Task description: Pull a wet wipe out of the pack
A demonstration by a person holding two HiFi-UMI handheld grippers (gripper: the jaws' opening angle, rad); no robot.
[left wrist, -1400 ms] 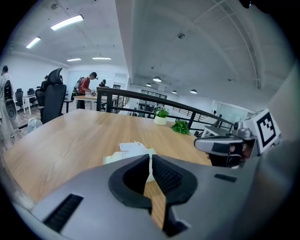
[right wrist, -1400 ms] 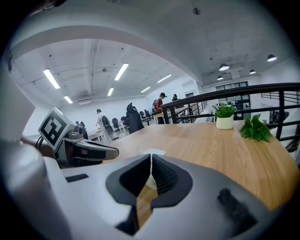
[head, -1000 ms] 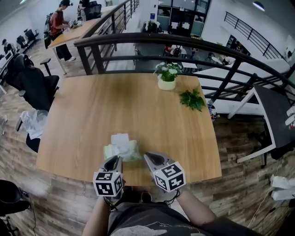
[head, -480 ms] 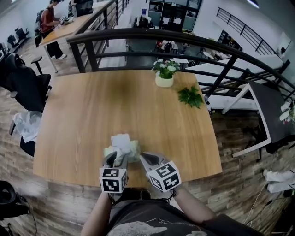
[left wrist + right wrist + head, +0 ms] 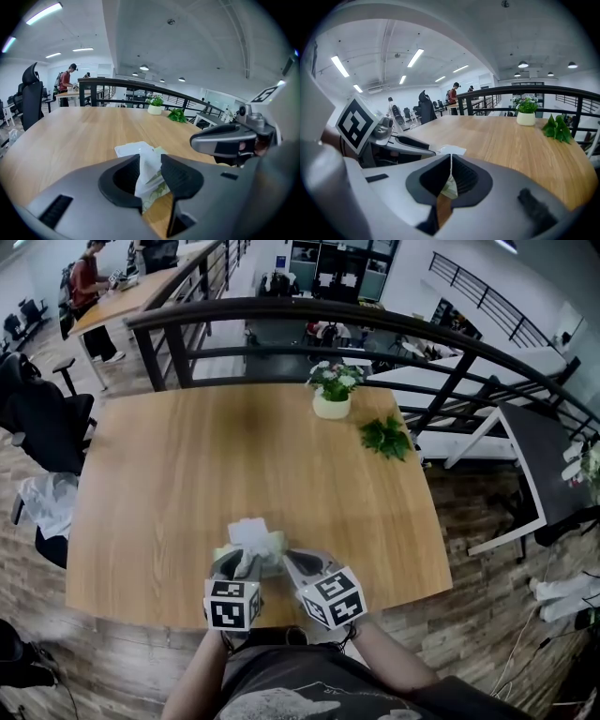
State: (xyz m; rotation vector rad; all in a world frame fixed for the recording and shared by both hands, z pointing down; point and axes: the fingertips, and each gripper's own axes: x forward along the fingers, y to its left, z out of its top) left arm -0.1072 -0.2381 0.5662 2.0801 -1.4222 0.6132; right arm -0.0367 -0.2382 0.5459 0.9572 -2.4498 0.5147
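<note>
wooden table (image 5: 234,456) bears the pack (image 5: 274,543), its wipe (image 5: 149,168) standing upright.

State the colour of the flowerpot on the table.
The flowerpot is white; head view.

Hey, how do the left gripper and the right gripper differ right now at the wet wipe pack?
The left gripper has its jaws standing apart; the right gripper has its jaws closed together. The left gripper has the upright white wipe loose between its jaws; the right gripper pinches a thin edge of the pack. Shared: both point down at the pack near the front edge of the table.
</note>
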